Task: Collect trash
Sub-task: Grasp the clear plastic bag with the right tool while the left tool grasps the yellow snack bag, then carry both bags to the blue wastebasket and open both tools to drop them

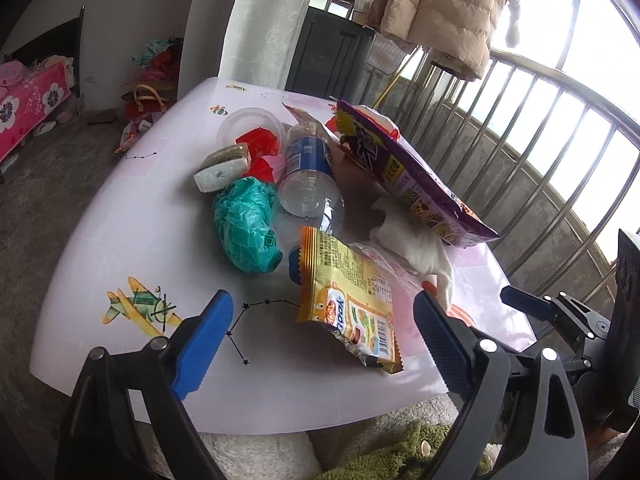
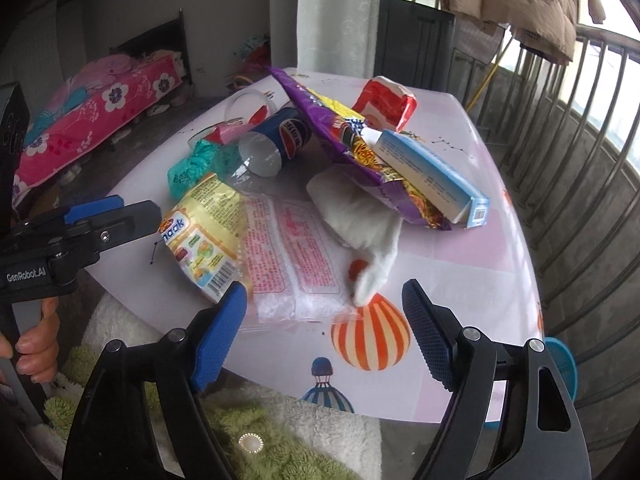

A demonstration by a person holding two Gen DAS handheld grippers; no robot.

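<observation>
A heap of trash lies on a white picture-printed table [image 1: 100, 240]. My left gripper [image 1: 322, 304] is open over the near edge. A yellow snack packet [image 1: 348, 304] lies between its blue fingers, and neither pad touches it. Behind the packet are a teal plastic bag [image 1: 246, 228], a clear cola bottle [image 1: 308, 176], a purple snack bag [image 1: 412, 176] and a white tissue [image 1: 416, 248]. My right gripper [image 2: 325, 292] is open too, just above a clear pink-printed wrapper [image 2: 288, 256] and the tip of the tissue [image 2: 360, 216]. A blue-and-white box [image 2: 432, 176] rests on the purple bag.
A metal railing [image 1: 560, 140] runs close along the table's right side, with a beige coat [image 1: 440, 12] hung over it. A bed with a pink cover [image 2: 100, 108] stands far left. A blue tub [image 2: 560, 364] sits on the floor at the right. Green-and-white fuzzy fabric [image 2: 240, 420] lies below the near edge.
</observation>
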